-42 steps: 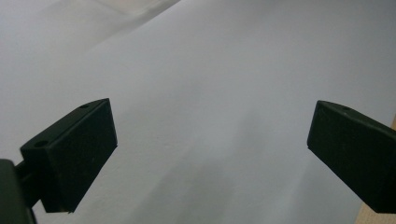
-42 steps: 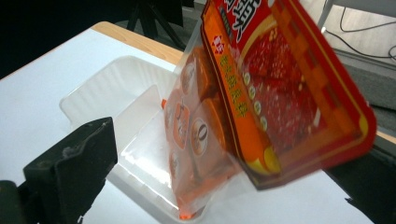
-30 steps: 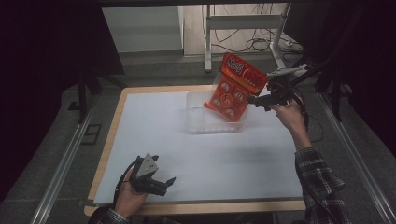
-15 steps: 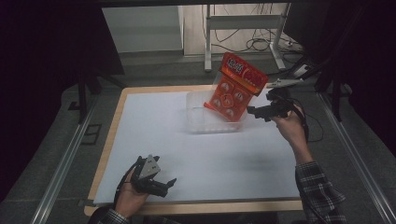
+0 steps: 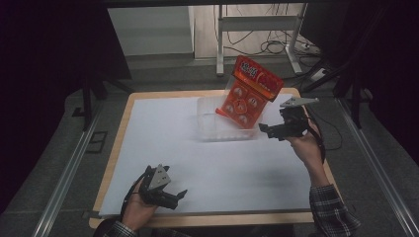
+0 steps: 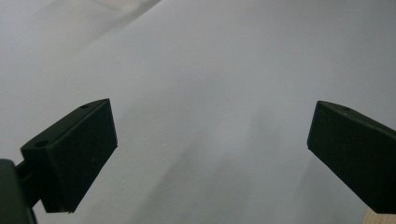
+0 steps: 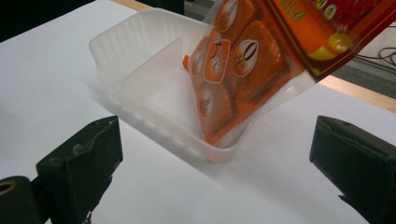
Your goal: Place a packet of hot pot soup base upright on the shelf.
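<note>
Hovering wide open and empty just beside the clear tray [image 5: 210, 129], the right tongs [image 5: 273, 131] face the orange snack bag [image 5: 248, 93], which leans tilted in the tray's right end. A good step would be backing away low without nudging the bag. The right forearm reaches forward above the counter [image 5: 163, 148]. The left tongs [image 5: 174, 196] rest open and empty near the front edge.

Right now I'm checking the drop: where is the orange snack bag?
In the high view, the orange snack bag leans in the clear tray at the table's far side.
</note>
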Demonstrator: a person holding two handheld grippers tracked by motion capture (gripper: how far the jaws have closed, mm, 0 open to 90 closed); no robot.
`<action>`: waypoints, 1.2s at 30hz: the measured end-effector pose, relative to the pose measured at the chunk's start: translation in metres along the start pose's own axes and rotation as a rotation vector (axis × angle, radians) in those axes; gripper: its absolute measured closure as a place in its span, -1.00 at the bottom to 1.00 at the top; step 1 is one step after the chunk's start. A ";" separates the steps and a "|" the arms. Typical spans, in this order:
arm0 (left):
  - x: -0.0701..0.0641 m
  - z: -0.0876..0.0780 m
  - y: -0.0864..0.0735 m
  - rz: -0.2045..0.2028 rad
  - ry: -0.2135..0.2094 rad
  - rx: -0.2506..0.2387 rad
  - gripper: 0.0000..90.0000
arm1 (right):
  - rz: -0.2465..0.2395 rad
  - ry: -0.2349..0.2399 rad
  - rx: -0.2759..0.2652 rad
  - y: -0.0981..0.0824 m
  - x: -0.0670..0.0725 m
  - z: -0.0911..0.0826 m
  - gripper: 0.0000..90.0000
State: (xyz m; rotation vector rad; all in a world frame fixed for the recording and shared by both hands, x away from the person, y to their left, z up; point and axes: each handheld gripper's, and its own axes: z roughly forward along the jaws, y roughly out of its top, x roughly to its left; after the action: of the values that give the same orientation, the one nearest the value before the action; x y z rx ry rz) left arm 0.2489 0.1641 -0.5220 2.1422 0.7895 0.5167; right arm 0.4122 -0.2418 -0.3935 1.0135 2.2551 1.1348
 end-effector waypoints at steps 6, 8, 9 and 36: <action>0.001 -0.001 0.000 0.002 -0.001 -0.001 -0.97 | -0.003 0.008 0.021 -0.007 0.004 0.000 -0.94; 0.001 -0.001 -0.001 0.003 -0.002 -0.001 -0.97 | -0.006 0.011 0.024 -0.010 0.007 -0.001 -0.94; 0.001 -0.001 -0.001 0.004 -0.002 -0.002 -0.97 | -0.008 0.014 0.026 -0.011 0.008 -0.002 -0.94; 0.004 -0.003 -0.002 -0.022 -0.028 -0.038 -0.98 | -0.045 0.090 -0.025 -0.041 0.052 -0.035 -0.99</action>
State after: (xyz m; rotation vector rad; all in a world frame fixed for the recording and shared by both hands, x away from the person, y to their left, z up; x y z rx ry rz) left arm 0.2495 0.1698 -0.5214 2.0995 0.7809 0.4855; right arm 0.3393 -0.2357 -0.4087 0.9147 2.3152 1.2091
